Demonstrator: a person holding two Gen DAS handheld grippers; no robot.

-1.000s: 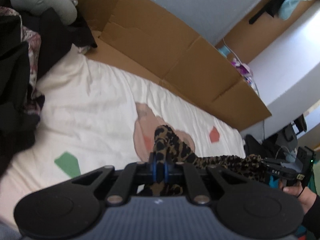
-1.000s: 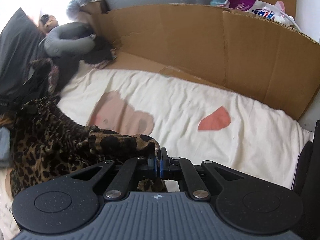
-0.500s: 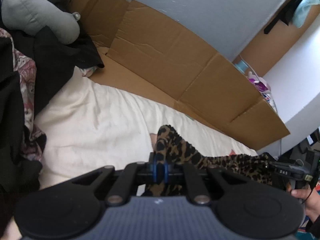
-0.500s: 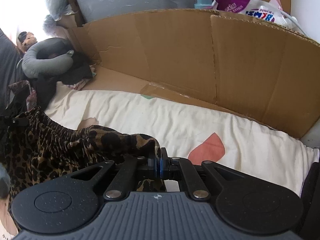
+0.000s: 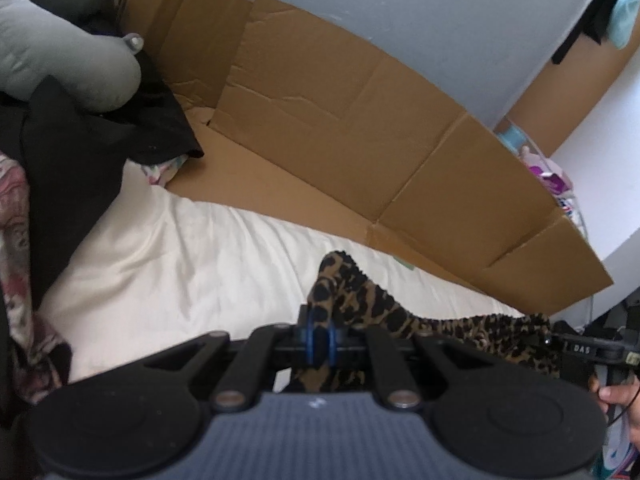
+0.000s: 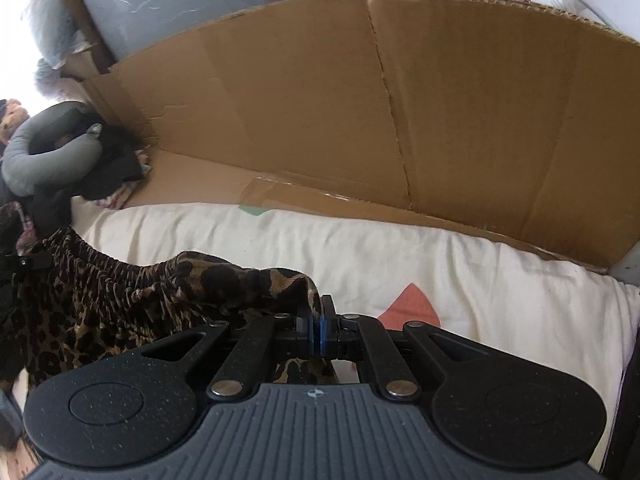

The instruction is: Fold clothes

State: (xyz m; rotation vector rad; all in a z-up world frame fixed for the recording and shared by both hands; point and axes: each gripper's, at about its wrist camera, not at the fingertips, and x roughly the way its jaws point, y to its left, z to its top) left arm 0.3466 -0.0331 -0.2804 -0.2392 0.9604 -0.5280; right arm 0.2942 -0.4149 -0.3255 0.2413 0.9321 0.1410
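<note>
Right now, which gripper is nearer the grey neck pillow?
Left. The left gripper holds the leopard garment on the pillow's side; the neck pillow looms close. The right gripper grips the far end.

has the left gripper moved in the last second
Yes. The left gripper, shut on the leopard garment, has risen and tilted up: the cardboard sits lower in its view.

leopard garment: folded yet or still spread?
Spread, not folded: the leopard-print garment hangs stretched between the shut left gripper and right gripper above the sheet.
</note>
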